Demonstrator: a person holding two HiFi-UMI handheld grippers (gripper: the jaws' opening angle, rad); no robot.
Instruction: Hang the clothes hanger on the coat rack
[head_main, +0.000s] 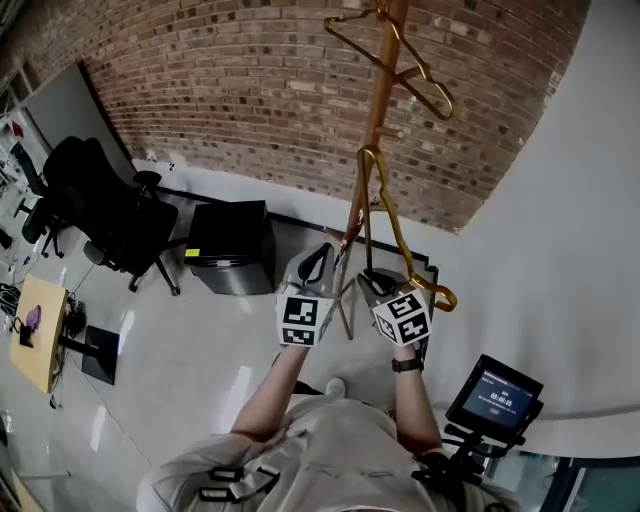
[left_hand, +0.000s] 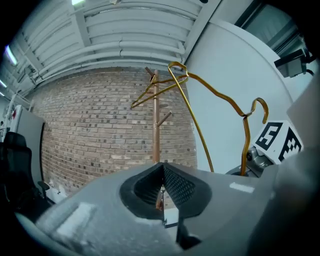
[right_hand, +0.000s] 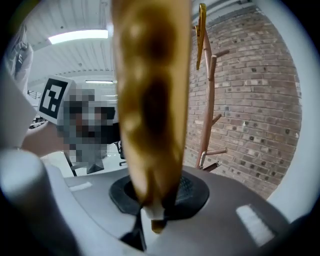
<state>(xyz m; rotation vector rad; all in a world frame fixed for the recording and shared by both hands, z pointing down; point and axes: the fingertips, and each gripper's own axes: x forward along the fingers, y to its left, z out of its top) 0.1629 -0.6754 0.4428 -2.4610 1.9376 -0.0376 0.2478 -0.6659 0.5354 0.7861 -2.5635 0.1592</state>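
Note:
A wooden coat rack (head_main: 378, 120) stands before the brick wall, with one gold wire hanger (head_main: 405, 65) hung near its top. My right gripper (head_main: 378, 282) is shut on the lower end of a second gold hanger (head_main: 388, 215), whose hook reaches up beside the rack's pole. In the right gripper view that hanger (right_hand: 150, 100) fills the middle as a blur, clamped in the right gripper (right_hand: 157, 207); the rack (right_hand: 207, 100) is to its right. My left gripper (head_main: 318, 260) hangs just left of it, shut and empty. Past the left gripper (left_hand: 162, 187) I see the rack (left_hand: 156, 130) and the held hanger (left_hand: 220, 97).
A black office chair (head_main: 100, 215) and a black cabinet (head_main: 232, 247) stand left of the rack by the wall. A small wooden table (head_main: 40, 335) is at the far left. A device with a lit screen (head_main: 495, 395) sits at my right, beside the white wall (head_main: 580, 220).

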